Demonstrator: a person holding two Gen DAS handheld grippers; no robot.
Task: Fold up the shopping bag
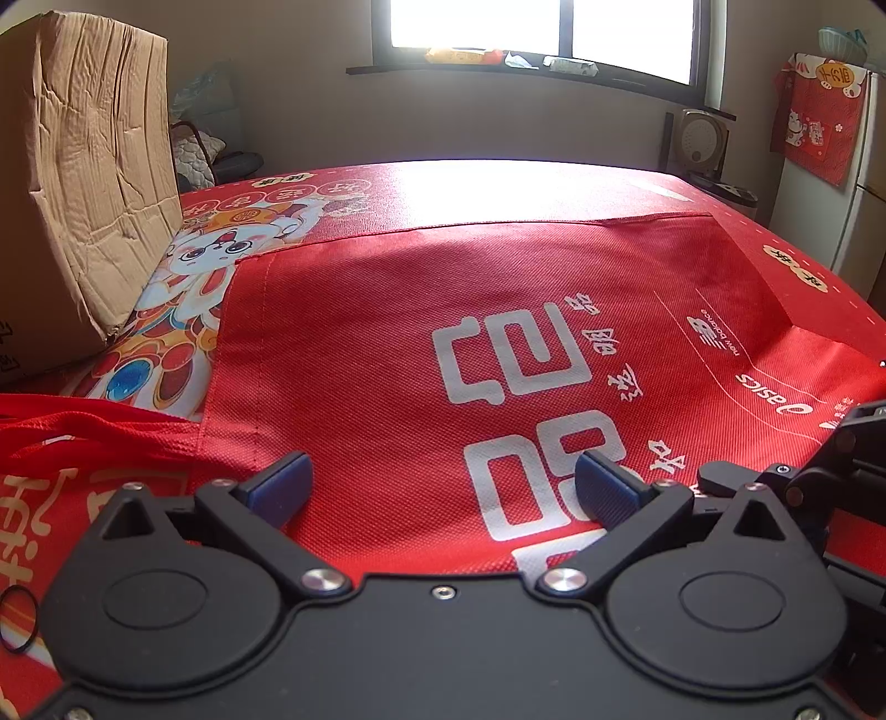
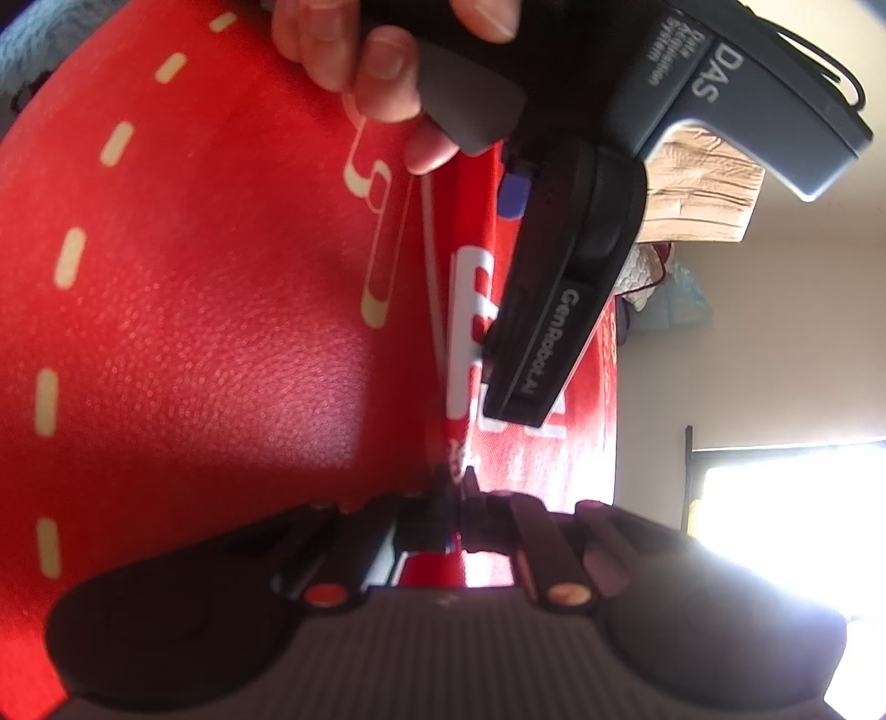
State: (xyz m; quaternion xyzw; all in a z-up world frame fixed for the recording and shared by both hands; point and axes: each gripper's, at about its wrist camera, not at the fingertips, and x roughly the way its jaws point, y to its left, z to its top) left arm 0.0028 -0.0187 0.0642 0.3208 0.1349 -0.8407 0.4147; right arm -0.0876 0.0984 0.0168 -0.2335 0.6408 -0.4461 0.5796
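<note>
A red non-woven shopping bag (image 1: 421,343) with white printed characters lies flat on the red table cover (image 1: 498,188). Its red handles (image 1: 83,432) trail off to the left. My left gripper (image 1: 443,487) is open just above the bag's near part, blue fingertips spread wide and empty. My right gripper (image 2: 454,487) is turned on its side and shut on the bag's edge (image 2: 459,332), which runs up between its fingers. The right gripper also shows at the right edge of the left wrist view (image 1: 819,471). The left gripper's body (image 2: 559,310) and the hand holding it fill the top of the right wrist view.
A crumpled cardboard box (image 1: 83,183) stands at the table's left. A black rubber ring (image 1: 19,620) lies at the near left. A window (image 1: 542,33), a fan (image 1: 700,138) and a white fridge (image 1: 864,183) are beyond the table.
</note>
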